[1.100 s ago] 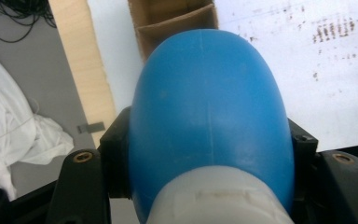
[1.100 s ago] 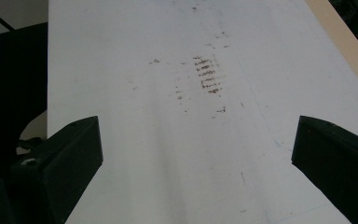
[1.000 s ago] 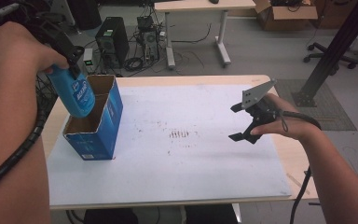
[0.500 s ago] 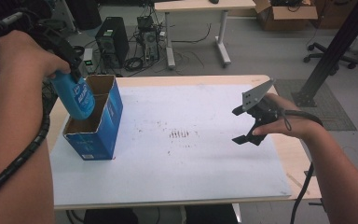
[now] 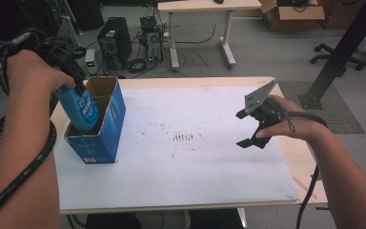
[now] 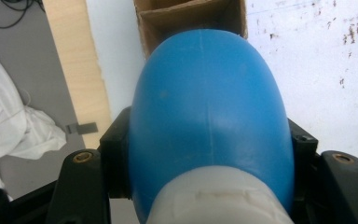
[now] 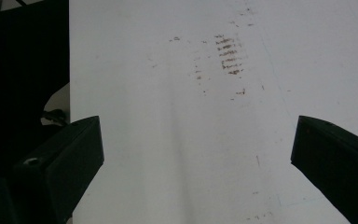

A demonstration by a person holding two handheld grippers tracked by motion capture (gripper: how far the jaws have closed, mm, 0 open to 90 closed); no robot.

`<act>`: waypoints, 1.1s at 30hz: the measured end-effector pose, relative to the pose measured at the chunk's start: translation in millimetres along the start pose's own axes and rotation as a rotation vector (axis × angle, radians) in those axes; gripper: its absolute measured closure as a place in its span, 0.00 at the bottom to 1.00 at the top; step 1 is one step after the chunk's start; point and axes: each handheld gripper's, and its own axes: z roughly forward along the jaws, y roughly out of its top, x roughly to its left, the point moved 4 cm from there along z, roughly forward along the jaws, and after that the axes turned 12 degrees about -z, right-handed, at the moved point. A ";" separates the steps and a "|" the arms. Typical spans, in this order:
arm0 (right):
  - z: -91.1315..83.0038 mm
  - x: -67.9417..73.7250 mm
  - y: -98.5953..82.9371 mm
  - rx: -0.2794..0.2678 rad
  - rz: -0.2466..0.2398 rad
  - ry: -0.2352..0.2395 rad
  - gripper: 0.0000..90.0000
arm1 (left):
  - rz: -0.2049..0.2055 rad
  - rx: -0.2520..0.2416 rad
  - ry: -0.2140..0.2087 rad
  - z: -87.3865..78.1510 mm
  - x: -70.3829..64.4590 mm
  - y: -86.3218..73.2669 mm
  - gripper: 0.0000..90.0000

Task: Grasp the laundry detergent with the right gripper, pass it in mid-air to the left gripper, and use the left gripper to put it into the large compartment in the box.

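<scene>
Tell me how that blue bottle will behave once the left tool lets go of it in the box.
The blue bottle looks smooth and rounded, so it may slip. It leans in the open box, whose walls should stop it tipping. The box looks light and might shift.

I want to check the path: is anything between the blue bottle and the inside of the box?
Nothing visible. The left gripper holds the blue bottle, whose lower end is already inside the open box.

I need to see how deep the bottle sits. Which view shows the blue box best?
The high view: the whole blue box shows, open-topped, with the bottle lowered in. The left gripper view catches just its cardboard rim beyond the bottle.
</scene>
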 end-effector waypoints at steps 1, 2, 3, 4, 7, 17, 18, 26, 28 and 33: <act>0.2 0.1 0.7 0.003 -0.005 0.005 0.03 | 0.001 0.001 0.001 2.9 0.3 0.0 0.43; 0.4 0.1 1.8 0.007 -0.011 0.012 0.03 | 0.000 0.003 0.001 4.5 0.6 0.0 0.43; 0.2 0.1 2.5 0.010 -0.011 0.013 0.03 | 0.002 0.003 0.003 6.7 0.7 0.0 0.43; 0.3 -0.4 3.0 0.013 -0.017 0.015 0.03 | 0.007 0.008 0.007 9.6 0.6 0.0 0.43; 0.0 -1.9 4.0 0.017 -0.017 0.011 0.03 | 0.012 0.006 0.012 14.5 0.4 0.2 0.43; -0.3 -0.4 2.9 0.013 -0.011 0.003 0.03 | 0.020 0.010 0.017 36.5 -1.0 1.5 0.43; -0.3 -0.4 2.9 0.013 -0.011 0.003 0.03 | 0.020 0.010 0.017 36.5 -1.0 1.5 0.43; 3.7 3.9 1.9 0.007 -0.014 0.007 0.03 | 0.022 0.019 0.015 53.4 -3.5 1.1 0.43; 5.3 4.4 0.7 0.008 -0.012 0.009 0.03 | 0.022 0.019 0.020 58.7 -4.5 1.0 0.42; 6.1 5.6 -2.0 0.020 -0.011 0.018 0.03 | 0.013 0.029 0.020 73.6 -4.7 1.4 0.42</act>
